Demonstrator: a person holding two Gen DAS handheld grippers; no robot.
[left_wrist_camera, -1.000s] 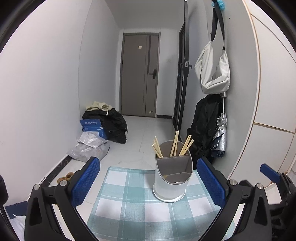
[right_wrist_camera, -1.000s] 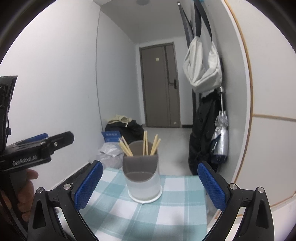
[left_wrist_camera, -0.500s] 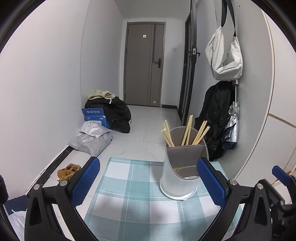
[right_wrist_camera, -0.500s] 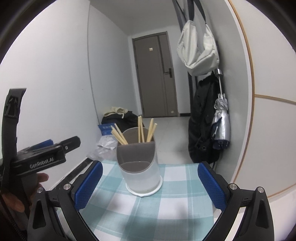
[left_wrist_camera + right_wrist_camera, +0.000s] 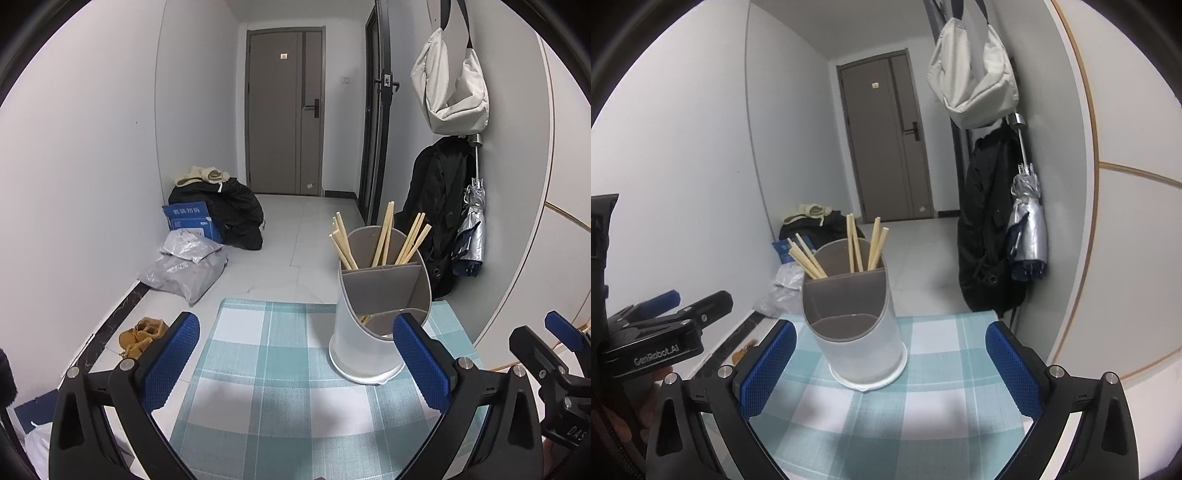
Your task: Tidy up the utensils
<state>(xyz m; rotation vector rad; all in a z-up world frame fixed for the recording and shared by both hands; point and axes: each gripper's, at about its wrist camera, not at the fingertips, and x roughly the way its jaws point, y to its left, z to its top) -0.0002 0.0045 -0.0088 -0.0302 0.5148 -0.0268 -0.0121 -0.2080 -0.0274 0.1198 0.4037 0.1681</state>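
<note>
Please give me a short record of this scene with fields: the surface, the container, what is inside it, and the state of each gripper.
surface: checked teal and white tablecloth
container: white utensil holder with grey divided insert, upright on the cloth
contents: wooden chopsticks in the rear compartment; front compartment looks empty
left gripper: open, holding nothing
right gripper: open, holding nothing, holder ahead between its fingers

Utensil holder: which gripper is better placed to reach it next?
Right, probably. The holder sits nearly centred between the open right gripper fingers. In the left view the holder is off toward the left gripper's right finger. Both are empty.
</note>
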